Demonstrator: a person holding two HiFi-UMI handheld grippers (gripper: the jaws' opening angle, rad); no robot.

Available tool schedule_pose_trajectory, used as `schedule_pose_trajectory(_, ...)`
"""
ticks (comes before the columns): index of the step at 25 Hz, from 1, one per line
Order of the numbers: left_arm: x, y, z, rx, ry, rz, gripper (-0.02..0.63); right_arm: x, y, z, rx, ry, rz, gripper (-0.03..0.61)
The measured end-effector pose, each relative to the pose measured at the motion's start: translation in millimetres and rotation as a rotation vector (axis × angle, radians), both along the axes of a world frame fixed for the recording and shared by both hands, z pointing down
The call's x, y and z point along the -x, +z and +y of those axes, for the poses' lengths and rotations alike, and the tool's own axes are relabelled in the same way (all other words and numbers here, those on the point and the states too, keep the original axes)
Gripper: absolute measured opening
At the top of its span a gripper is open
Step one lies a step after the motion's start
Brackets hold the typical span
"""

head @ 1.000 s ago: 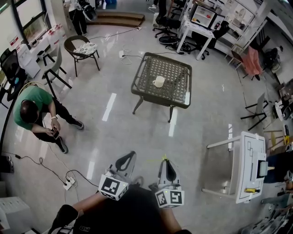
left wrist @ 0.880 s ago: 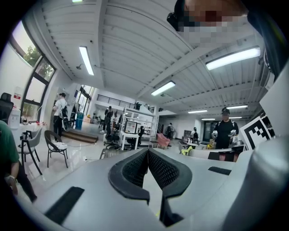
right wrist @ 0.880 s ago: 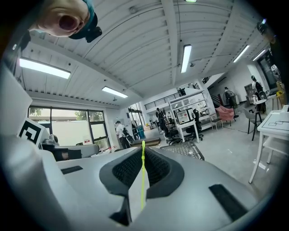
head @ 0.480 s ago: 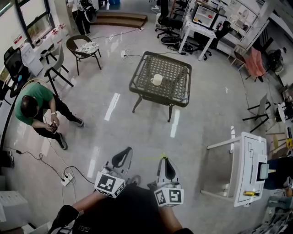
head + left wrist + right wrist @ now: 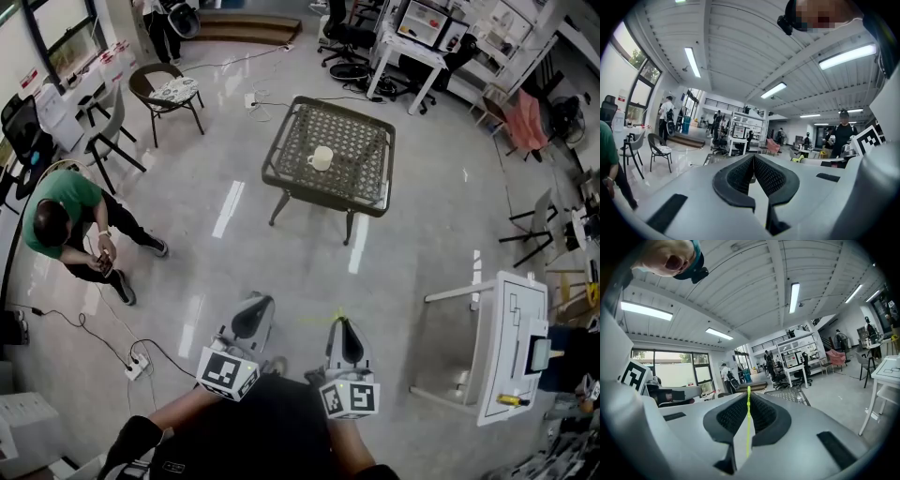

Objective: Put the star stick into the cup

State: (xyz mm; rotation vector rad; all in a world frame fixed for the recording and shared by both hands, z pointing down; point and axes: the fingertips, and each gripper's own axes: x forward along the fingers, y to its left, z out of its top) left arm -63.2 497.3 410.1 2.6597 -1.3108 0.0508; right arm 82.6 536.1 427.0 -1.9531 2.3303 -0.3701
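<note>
The white cup stands upright on the dark woven bench at your 12 o'clock. It sits near the middle of the top, slightly toward the 9 o'clock side, well apart from every edge. From here it is too small to tell what is inside it.

Your right claw is closed on the star stick, a thin yellow-green rod that runs up between the black pads and pokes out past their tips. Your left claw has its pads pressed together at the tips with nothing between them. Both claws are held low in front of your body, side by side, well apart from the bench.

A wide stretch of glossy floor lies between the claws and the near edge of the bench. At 9 o'clock a person in a green shirt crouches, well off your line to the cup. A power strip and its cable lie on the floor at 8 o'clock, near your left side. A white side table stands at 4 o'clock, a dark round chair at 11 o'clock, and desks with office chairs lie beyond the bench at 12 to 1 o'clock.
</note>
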Motion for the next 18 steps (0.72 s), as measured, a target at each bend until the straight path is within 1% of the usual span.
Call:
schedule_pose_trajectory(5, 7, 0, -54, 0.005, 0.007, 0.007, 0.017, 9, 2, -51, 0.011, 0.0, 0.001, 0.02)
schedule_pose_trajectory(9, 23, -2, -105, 0.008, 0.005, 0.015, 0.017, 22, 0, -101, 0.013, 0.008, 0.0, 0.02)
schedule_pose_trajectory(13, 37, -7, -151, -0.002, 0.013, 0.012, 0.017, 34, -6, -147, 0.007, 0.021, -0.002, 0.02)
schedule_pose_trajectory(18, 51, -10, -197, 0.013, 0.035, 0.016, 0.017, 48, -18, -200, -0.009, 0.043, -0.002, 0.02)
